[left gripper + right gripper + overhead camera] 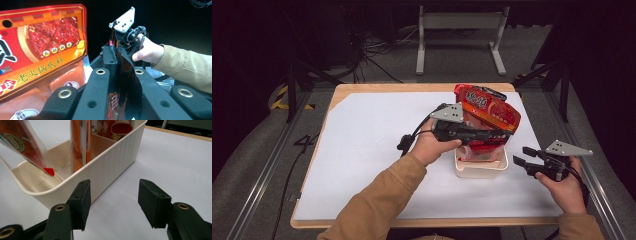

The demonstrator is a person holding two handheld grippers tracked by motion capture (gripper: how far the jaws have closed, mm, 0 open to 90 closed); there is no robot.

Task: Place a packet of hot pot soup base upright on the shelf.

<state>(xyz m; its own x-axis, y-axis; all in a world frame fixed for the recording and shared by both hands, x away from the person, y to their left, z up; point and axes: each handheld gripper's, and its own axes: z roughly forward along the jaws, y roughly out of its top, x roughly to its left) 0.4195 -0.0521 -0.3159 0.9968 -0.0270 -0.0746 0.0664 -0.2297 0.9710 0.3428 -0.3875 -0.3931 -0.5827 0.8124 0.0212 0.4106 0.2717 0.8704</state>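
The left gripper [499, 136], jaws clamped on the edge of a red hotpot-seasoning pouch [489, 111], holds it over the cream plastic bin [480, 171] on the white table cover [362, 150]. The right gripper [521, 156] waits with jaws wide and empty, just beside the bin. To seat the pouch well, lower it upright into the free slot beside the packets already standing there, releasing only once its bottom rests.

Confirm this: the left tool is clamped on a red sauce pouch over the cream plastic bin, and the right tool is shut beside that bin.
Wrong on one count: the right tool is open, nothing between its jaws, as the right gripper view shows. The left tool does clamp the red sauce pouch over the cream plastic bin.
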